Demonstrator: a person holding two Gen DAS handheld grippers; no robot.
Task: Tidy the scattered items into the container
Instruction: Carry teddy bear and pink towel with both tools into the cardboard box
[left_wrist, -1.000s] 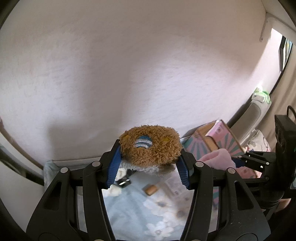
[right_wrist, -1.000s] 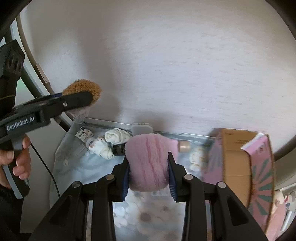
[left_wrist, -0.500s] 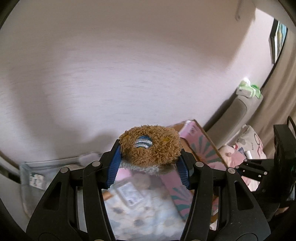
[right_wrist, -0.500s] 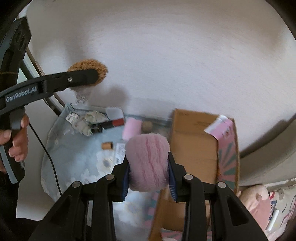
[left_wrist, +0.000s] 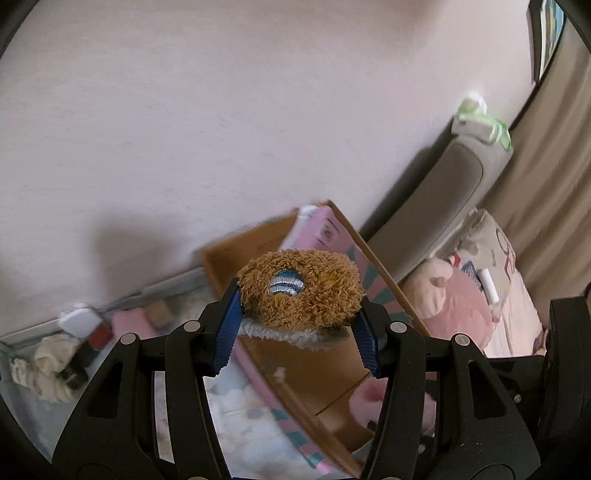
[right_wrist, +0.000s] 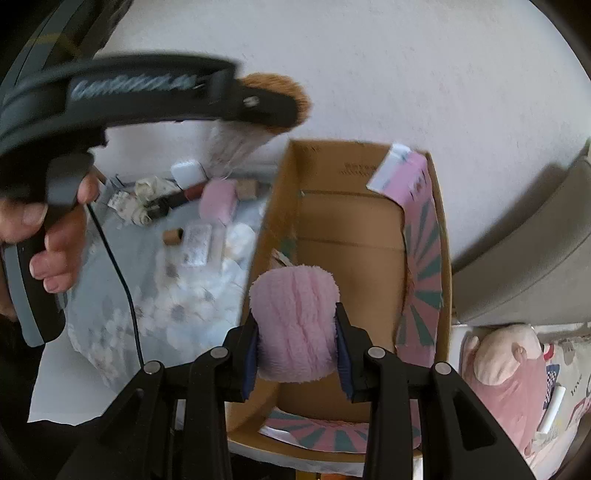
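Left gripper (left_wrist: 300, 334): blue-padded jaws clamped on both sides of a round brown plush toy with a blue-and-silver embroidered patch (left_wrist: 301, 290). The toy is held in the air; directly beyond and below the jaws lies the open cardboard box with pink sunburst-printed flaps (left_wrist: 325, 373). Its near-left wall edge runs diagonally under the left finger. Its far-right rim passes just right of the toy.

Right gripper (right_wrist: 297, 349): jaws pressed into the sides of a fluffy pink rolled plush item (right_wrist: 295, 323), which bulges up above the fingertips. The roll hangs above the box's brown floor (right_wrist: 354, 266), near the left wall. The interior ahead and right of the jaws looks bare apart from a scrap by the left wall. Pink flaps fold inward along the right wall and the near edge.

The left gripper crosses the upper left of the right wrist view, motion-blurred, its toy level with the box's far-left corner.

Left of the right jaws, a pale blue floral cloth (right_wrist: 122, 280) carries the scattered items: a small cork-like cylinder (right_wrist: 173, 236), a flat clear packet (right_wrist: 197, 240), a pink pad (right_wrist: 218, 197), and a white case (right_wrist: 186, 170) against the wall.

Right of the box: grey upholstered furniture (right_wrist: 524, 258) and a pink pig plush (right_wrist: 506, 373), close to the right wall.
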